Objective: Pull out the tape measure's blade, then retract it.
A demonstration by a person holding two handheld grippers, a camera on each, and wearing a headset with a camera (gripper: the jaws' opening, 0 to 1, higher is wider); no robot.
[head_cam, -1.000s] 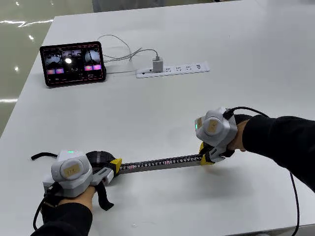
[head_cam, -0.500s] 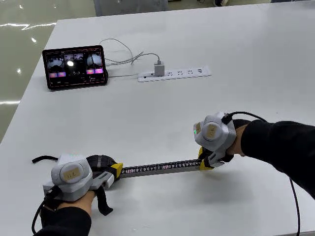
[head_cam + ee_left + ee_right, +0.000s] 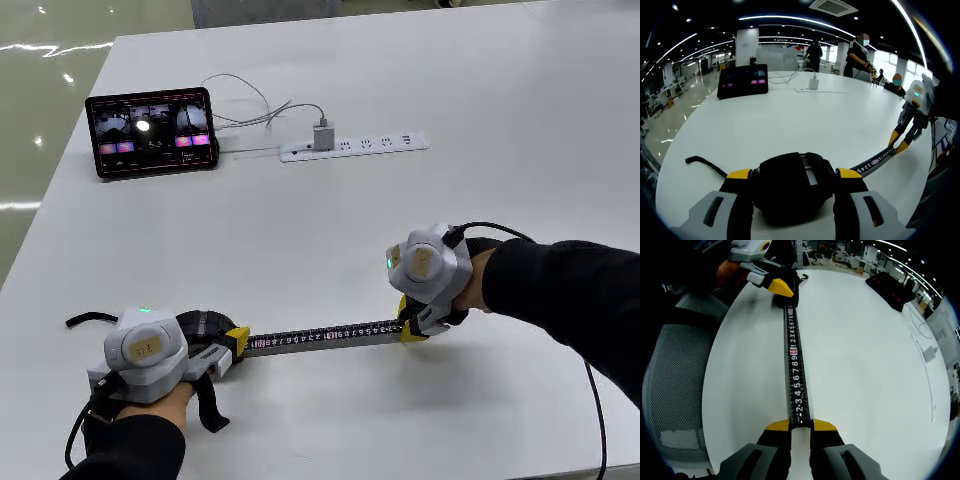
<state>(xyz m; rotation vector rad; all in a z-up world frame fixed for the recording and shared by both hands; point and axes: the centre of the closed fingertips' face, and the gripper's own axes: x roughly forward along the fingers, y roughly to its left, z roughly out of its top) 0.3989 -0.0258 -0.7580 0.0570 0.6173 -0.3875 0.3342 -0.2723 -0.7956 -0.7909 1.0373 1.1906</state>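
Right claw, clamping the flat blade, edged nearer left claw gripping round black case

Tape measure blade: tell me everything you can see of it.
The narrow black blade, metal by its look, carries white numerals and one red mark. It stretches straight along the white table, drawn out of the black round case that the left gripper clamps. The right gripper pinches its free end between yellow tips.
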